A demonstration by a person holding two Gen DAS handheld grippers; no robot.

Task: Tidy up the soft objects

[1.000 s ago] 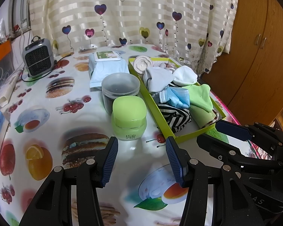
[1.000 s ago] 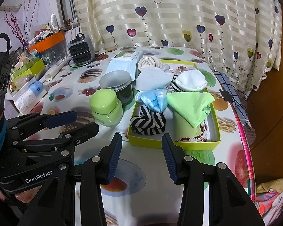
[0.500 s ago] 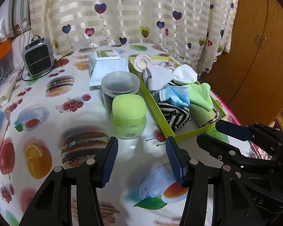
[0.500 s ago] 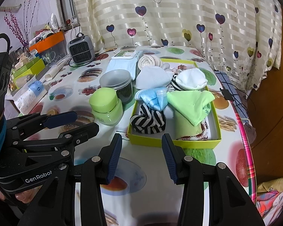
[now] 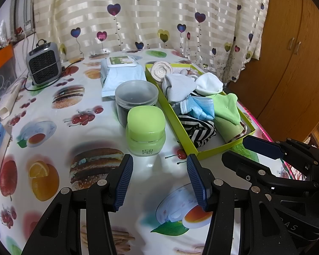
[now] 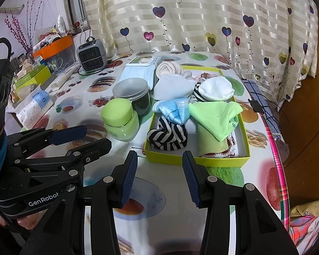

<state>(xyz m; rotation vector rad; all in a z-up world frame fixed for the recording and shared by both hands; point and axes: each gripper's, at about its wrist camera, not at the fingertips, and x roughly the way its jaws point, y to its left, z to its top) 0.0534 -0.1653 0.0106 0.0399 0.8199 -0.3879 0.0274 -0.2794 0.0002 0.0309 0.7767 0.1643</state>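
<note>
A lime-green box (image 6: 243,127) (image 5: 181,137) on the table holds soft items: a striped sock roll (image 6: 168,135) (image 5: 196,128), a light blue cloth (image 6: 173,111) (image 5: 198,107), a green cloth (image 6: 215,116) (image 5: 226,108), white socks (image 6: 215,89) (image 5: 208,81) and a cream roll (image 6: 167,69) (image 5: 161,70). My left gripper (image 5: 158,175) is open and empty, just short of a green jar (image 5: 146,130). My right gripper (image 6: 158,174) is open and empty, just in front of the box's near wall. Each gripper also shows beside the other.
A green jar (image 6: 120,119) and a grey-lidded jar (image 6: 131,92) (image 5: 136,96) stand left of the box. A wipes pack (image 5: 121,74), a small heater (image 5: 42,63) and clutter (image 6: 32,80) sit further back and left. The table edge (image 6: 276,148) is on the right.
Both grippers have drawn back slightly and stay open. Nothing on the table has moved.
</note>
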